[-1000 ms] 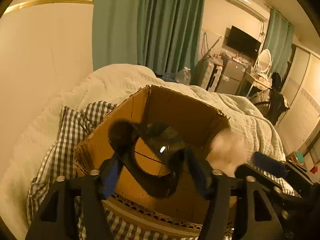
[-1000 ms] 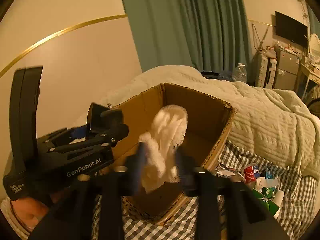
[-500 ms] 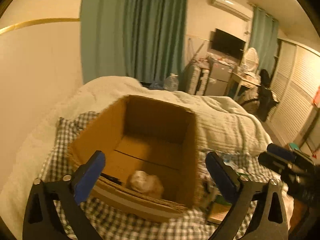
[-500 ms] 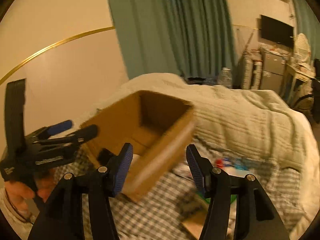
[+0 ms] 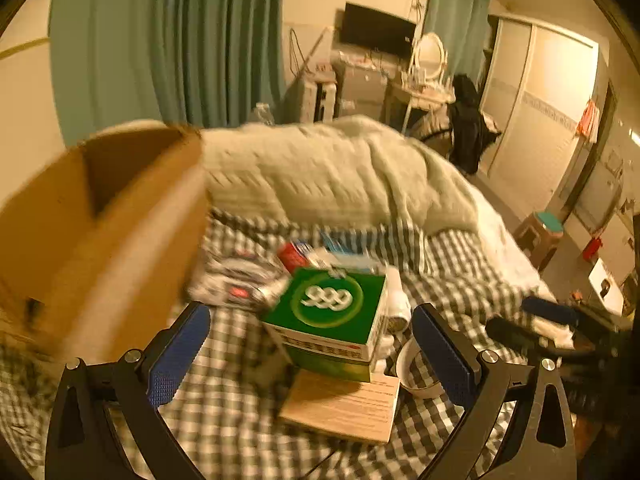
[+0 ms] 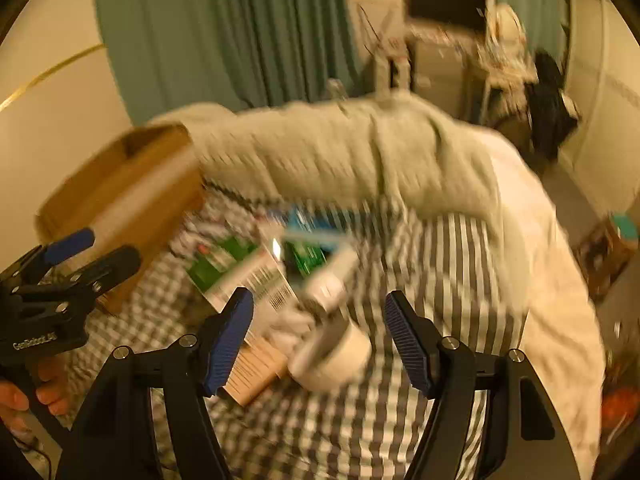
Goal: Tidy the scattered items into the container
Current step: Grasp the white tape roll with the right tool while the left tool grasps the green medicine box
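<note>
Both grippers tilt downward over a bed spread with a gray-and-white checked cloth [image 5: 248, 420]. The left gripper [image 5: 308, 354] has its jaws spread wide and empty, the ribbed blue pads [image 5: 176, 356] at either side of the scattered pile without touching it. The right gripper [image 6: 318, 340] has its jaws opening, with nothing gripped; a white round cup [image 6: 340, 356] lies between and below them, not pressed by either pad. At 8 o'clock in the right wrist view, the person's fingers [image 6: 24, 400] wrap the handle of the left gripper.

Nearest in the left wrist view is a flat tan box [image 5: 344, 408] with printed lines, lying on the cloth. On top of it sits a green carton [image 5: 332, 308] with a white circular logo and white sides. Just at its 3 o'clock lies a white cylindrical bottle [image 5: 398, 300] on its side. Beyond the carton, toward 12 o'clock, are a small red packet [image 5: 294, 254] and some blue-and-white packets, blurred.

The brown cardboard box [image 5: 100, 248], open at the top with plain corrugated walls, stands at 9 o'clock of the pile, just beside it. Farther back a pale quilted blanket [image 5: 332, 176] is bunched across the bed, with green curtains [image 5: 176, 40] hanging behind.
</note>
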A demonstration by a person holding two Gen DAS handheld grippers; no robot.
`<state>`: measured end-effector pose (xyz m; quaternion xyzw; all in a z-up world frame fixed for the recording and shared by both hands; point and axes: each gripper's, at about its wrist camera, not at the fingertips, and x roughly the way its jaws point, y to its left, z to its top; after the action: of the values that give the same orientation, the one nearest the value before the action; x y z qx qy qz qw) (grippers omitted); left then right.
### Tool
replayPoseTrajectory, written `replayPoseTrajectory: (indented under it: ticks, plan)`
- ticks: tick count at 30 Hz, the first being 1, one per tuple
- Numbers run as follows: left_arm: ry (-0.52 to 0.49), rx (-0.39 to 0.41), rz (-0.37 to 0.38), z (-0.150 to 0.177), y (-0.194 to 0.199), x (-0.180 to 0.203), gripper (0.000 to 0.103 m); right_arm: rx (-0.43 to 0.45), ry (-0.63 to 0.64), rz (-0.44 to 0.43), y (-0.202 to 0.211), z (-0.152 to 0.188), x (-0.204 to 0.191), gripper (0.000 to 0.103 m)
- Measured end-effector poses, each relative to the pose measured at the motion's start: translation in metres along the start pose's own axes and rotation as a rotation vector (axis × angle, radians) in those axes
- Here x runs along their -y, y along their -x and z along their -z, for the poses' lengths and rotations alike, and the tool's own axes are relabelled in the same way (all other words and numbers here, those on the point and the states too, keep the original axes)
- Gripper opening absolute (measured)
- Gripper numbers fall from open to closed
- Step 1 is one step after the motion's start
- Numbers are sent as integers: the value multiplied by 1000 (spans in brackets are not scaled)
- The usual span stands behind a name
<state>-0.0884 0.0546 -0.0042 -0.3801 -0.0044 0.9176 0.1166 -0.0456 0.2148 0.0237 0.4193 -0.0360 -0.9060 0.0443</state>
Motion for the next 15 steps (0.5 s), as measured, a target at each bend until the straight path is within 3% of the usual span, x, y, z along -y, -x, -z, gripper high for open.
replayPoseTrajectory:
  ticks: [5,11,15]
  plan:
    - [-10,-40,-9,20,-38,3,103,-91,-150,-62,-43,31,27,68]
    - [18,-41,40,28,-58,-9,103,-134,-226,-97,-71,44,35,68]
    - [14,-15,114,26,-74,-14,103,-160,-274,-128,-85,48,37,64]
